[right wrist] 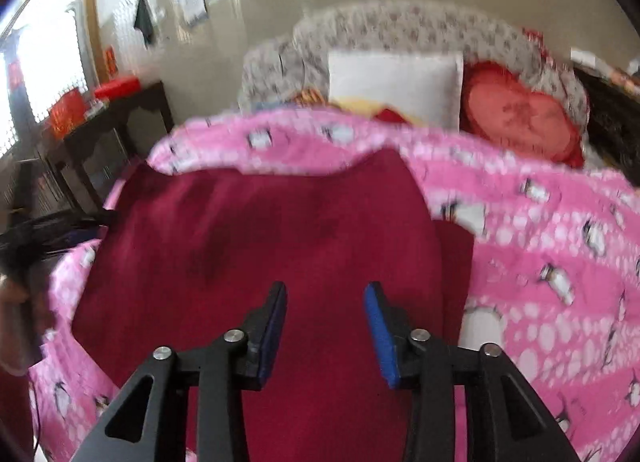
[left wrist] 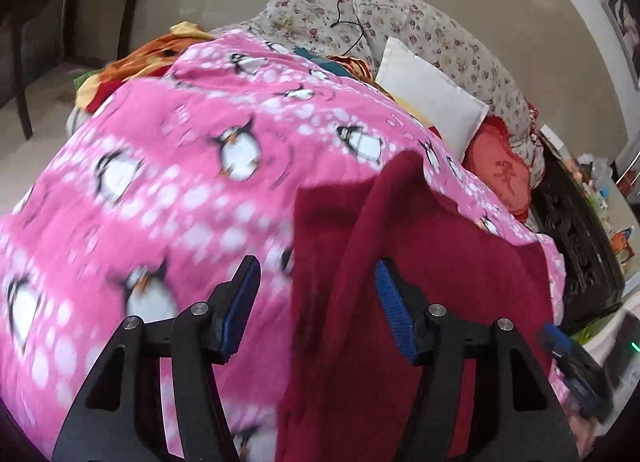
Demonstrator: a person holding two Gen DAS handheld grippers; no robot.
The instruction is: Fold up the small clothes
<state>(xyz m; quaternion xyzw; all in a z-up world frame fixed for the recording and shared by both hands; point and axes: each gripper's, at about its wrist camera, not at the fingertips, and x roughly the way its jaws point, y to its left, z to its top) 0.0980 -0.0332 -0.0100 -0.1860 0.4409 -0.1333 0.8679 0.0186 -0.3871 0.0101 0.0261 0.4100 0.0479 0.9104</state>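
A dark red garment point(left wrist: 420, 302) lies spread on a pink penguin-print blanket point(left wrist: 180, 190), with one part folded over as a raised ridge. My left gripper point(left wrist: 316, 268) is open and empty above the garment's left edge. In the right wrist view the garment point(right wrist: 260, 242) fills the middle, and my right gripper point(right wrist: 326, 290) is open and empty just above it. The other gripper shows at the lower right edge of the left wrist view point(left wrist: 576, 374). The pink blanket point(right wrist: 540, 262) lies around the garment.
A white pillow point(left wrist: 432, 90), a red heart cushion point(left wrist: 504, 174) and a floral sofa back point(left wrist: 440, 34) lie behind the blanket. Orange clothes point(left wrist: 132, 66) are piled at the far left. A dark wooden table point(right wrist: 108, 122) stands at the left, dark carved furniture point(left wrist: 580, 242) at the right.
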